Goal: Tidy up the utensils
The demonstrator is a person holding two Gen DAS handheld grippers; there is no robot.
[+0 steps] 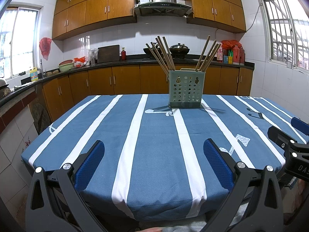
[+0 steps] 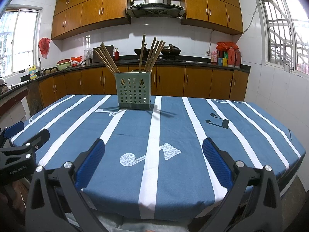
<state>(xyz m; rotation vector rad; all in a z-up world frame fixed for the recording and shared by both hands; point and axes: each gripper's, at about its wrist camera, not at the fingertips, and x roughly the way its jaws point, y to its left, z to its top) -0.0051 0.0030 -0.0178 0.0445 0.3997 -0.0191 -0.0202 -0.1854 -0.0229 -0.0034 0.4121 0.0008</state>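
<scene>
A pale green perforated utensil holder stands upright at the far side of the table. Several wooden chopsticks lean out of it in two bunches, left and right. My left gripper hovers open over the near table edge, nothing between its blue pads. My right gripper is likewise open and empty near the front edge. Each gripper shows in the other's view: the right one at the right border, the left one at the left border. Both are well short of the holder.
The table wears a blue cloth with white stripes and music-note prints. Behind it runs a dark kitchen counter with woks, bottles and bowls, and wooden cabinets above and below. Windows flank both sides.
</scene>
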